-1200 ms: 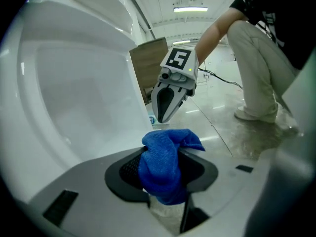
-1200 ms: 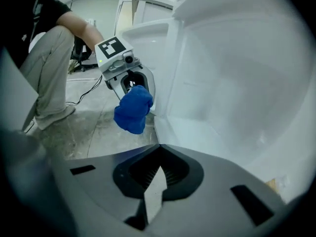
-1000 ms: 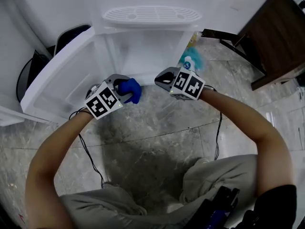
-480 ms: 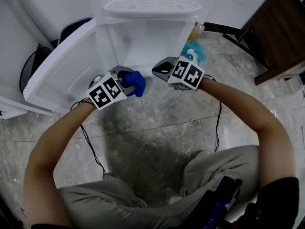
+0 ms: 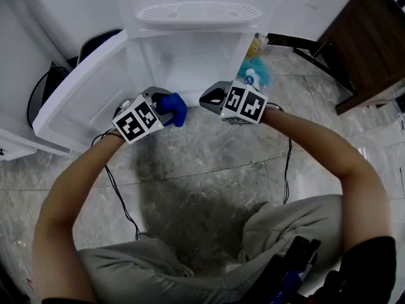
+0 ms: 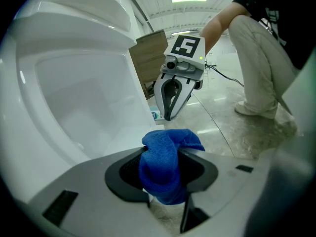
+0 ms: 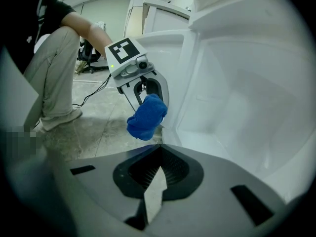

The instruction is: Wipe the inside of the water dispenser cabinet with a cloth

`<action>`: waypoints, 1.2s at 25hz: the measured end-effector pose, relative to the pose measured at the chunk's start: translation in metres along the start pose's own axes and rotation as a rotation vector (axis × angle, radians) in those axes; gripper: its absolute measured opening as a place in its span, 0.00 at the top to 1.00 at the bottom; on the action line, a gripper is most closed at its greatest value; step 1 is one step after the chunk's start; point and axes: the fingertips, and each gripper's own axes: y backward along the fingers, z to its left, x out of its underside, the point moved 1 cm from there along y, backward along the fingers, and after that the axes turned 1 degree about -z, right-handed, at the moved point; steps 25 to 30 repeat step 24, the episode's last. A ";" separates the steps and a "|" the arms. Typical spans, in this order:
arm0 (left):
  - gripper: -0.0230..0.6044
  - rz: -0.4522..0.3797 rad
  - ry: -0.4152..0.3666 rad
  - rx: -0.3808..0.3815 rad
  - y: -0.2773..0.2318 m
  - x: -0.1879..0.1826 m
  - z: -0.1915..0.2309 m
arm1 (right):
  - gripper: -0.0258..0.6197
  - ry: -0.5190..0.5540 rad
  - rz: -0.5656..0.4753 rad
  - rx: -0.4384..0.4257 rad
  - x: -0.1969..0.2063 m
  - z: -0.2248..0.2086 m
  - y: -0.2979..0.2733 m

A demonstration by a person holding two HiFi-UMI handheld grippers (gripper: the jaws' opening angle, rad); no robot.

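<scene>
1. Right now your blue cloth [image 6: 165, 167] sits bunched between the jaws of your left gripper [image 5: 166, 106]. The jaws stand partway apart and are clamped on it, and a fold bulges out past the tips.
2. That puts the cloth at the bottom front edge of the water dispenser cabinet [image 5: 190, 68], toward its left corner. It hangs above the floor [image 5: 209, 170] at the mouth of the opening rather than deep inside.
3. Your right gripper [image 5: 212, 99] has its jaws pressed together with nothing between them. It hovers at the same front edge, nearer the right corner, close to the left gripper but not touching it.
4. Beyond both sets of tips the cabinet's white walls open straight ahead of you.
5. On your left the door [image 5: 82, 100] is swung wide, its inner face just beside your left gripper.
6. Above the opening sits the slotted drip grille [image 5: 199, 16].
7. A teal item [image 5: 254, 75], too blurred to identify, stands against the cabinet's right side, just behind your right gripper.
8. Farther right, well apart, is dark wooden furniture [image 5: 367, 37], and a dark round object [image 5: 44, 90] lies behind the door.
9. A cable [image 5: 120, 208] trails from your left gripper across the floor.
</scene>
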 end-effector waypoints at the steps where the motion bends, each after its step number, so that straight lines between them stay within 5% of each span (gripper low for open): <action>1: 0.71 0.007 -0.002 0.002 0.000 0.001 -0.001 | 0.96 -0.003 -0.001 -0.001 0.000 0.000 0.001; 30: 0.71 0.034 -0.016 0.036 -0.008 0.005 -0.010 | 0.96 -0.020 0.014 -0.068 0.008 0.007 -0.002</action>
